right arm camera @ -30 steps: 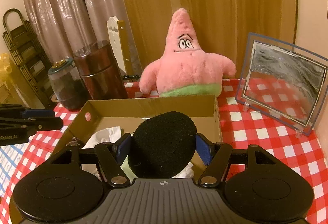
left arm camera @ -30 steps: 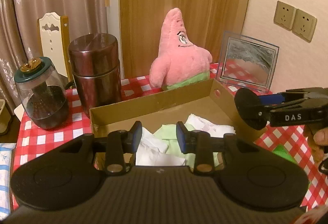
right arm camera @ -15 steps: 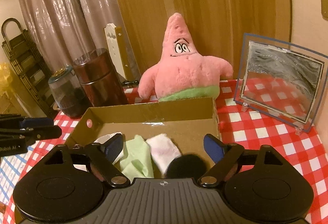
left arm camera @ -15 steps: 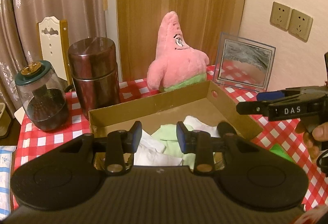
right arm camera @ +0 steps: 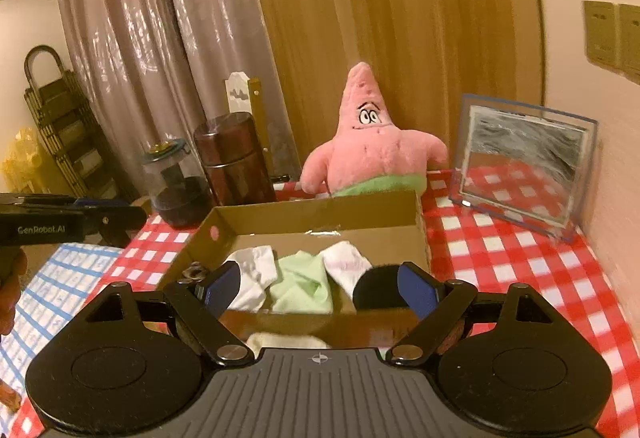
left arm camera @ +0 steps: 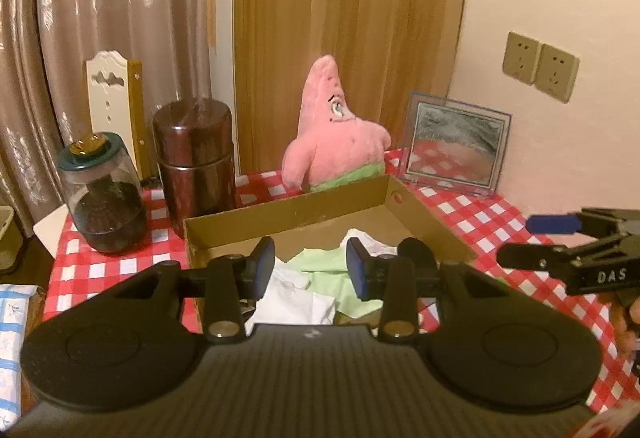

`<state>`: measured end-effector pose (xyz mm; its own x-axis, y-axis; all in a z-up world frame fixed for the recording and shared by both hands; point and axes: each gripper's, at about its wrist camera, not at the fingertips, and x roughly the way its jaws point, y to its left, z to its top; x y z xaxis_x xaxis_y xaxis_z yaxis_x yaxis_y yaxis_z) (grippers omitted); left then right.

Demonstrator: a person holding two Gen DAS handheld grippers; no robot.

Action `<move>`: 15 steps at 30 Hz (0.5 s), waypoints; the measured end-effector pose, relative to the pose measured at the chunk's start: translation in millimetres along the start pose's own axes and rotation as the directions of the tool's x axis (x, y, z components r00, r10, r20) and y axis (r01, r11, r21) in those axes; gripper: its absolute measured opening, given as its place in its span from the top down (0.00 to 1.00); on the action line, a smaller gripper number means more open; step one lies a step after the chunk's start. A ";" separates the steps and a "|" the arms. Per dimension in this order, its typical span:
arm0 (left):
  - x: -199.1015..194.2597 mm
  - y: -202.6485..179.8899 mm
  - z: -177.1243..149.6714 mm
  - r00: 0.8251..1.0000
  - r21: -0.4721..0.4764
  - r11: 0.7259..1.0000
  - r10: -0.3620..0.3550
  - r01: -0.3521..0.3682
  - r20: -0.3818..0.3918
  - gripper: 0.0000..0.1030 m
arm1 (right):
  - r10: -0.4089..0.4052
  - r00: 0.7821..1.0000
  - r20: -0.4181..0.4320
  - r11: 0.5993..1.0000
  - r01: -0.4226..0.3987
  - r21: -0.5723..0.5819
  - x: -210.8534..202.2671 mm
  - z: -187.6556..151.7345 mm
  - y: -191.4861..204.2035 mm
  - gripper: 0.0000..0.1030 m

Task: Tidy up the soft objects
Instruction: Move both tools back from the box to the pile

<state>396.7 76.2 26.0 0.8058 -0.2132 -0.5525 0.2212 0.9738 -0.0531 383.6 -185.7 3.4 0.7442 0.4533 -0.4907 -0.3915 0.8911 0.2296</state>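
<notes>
An open cardboard box point(right arm camera: 320, 211) point(left arm camera: 288, 209) sits on the red checked table. In it lie white socks point(right arm camera: 256, 266) point(left arm camera: 296, 302), a green sock point(right arm camera: 302, 280) point(left arm camera: 328, 274) and a black sock point(right arm camera: 374, 292) point(left arm camera: 416, 254) at its right front. My right gripper point(right arm camera: 318, 292) is open and empty, just in front of the box; it also shows at the right of the left wrist view point(left arm camera: 532, 242). My left gripper point(left arm camera: 310, 268) is open and empty above the box's near edge; it shows at the left of the right wrist view point(right arm camera: 132, 215).
A pink starfish plush point(right arm camera: 372, 145) point(left arm camera: 332, 133) stands behind the box. A dark metal canister point(left arm camera: 194, 153) and a glass jar point(left arm camera: 100, 197) stand left of it. A framed mirror point(right arm camera: 524, 161) point(left arm camera: 456, 145) leans at the right wall. A pale soft item point(right arm camera: 288, 340) lies before the box.
My right gripper opened and let the black sock drop into the box, then drew back. My left gripper rose and drew back a little, staying open.
</notes>
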 end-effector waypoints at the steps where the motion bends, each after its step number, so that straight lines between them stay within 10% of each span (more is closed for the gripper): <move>1: -8.0 -3.5 -1.7 1.000 0.001 1.000 0.001 -0.001 0.007 0.66 | -0.005 1.000 0.005 1.000 0.004 0.009 -8.2 -2.3 0.6 0.17; 15: -116.6 -51.0 -56.9 0.997 -0.075 0.996 0.049 -0.044 0.058 0.47 | -0.094 0.995 0.023 0.995 0.094 0.026 -118.3 -47.9 18.7 0.17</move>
<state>260.2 55.9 45.8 0.8461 -0.1699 -0.5052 0.1437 0.9855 -0.0907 262.3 -223.6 25.4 0.7900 0.3675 -0.4908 -0.3058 0.9300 0.2041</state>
